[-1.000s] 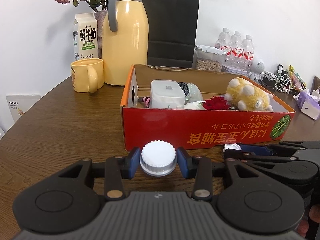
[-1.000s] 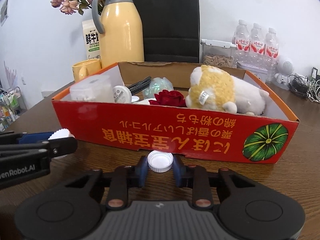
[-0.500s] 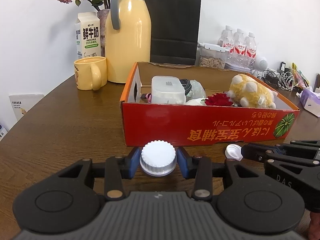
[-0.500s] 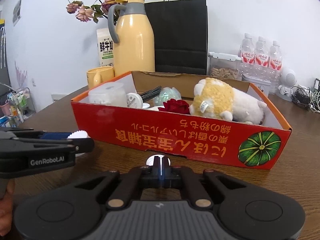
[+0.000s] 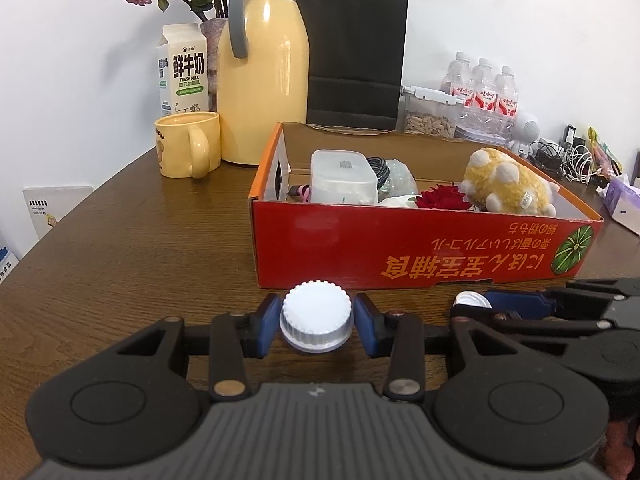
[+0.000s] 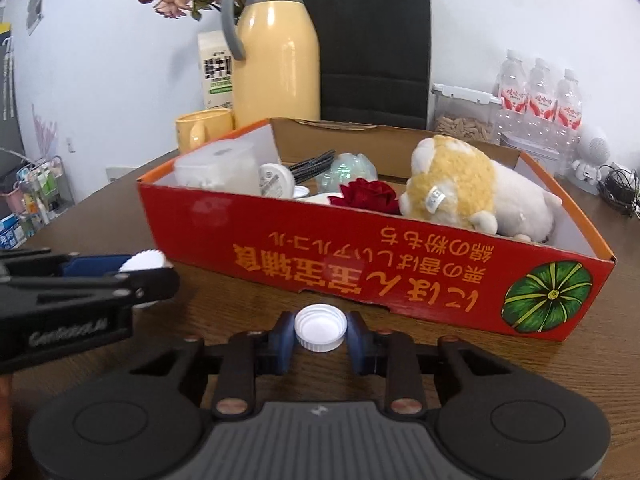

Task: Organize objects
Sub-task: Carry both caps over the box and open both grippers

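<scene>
A white ribbed lid (image 5: 316, 312) sits between the blue pads of my left gripper (image 5: 316, 322), which is shut on it just above the wooden table. A small white cap (image 6: 320, 326), hollow side up, lies between the pads of my right gripper (image 6: 320, 332). Those jaws are opening, and both pads still touch the cap's sides. Both grippers hover in front of the red cardboard box (image 6: 280, 240). It holds a plush toy (image 6: 460, 184), a red rose (image 6: 370, 194) and a clear tub (image 6: 218, 168). The left gripper (image 6: 148, 276) shows at the left of the right wrist view.
Behind the box stand a yellow thermos (image 5: 264, 72), a yellow mug (image 5: 188, 144), a milk carton (image 5: 184, 72), a black paper bag (image 5: 356, 48), a seed container (image 5: 428, 116) and water bottles (image 5: 484, 92). Cables (image 5: 568, 156) and a tissue pack (image 5: 624, 204) lie at the far right.
The right gripper held the small cap, then stood shut behind it half a second ago, and now has the cap between its pads again. The left gripper kept its hold and place.
</scene>
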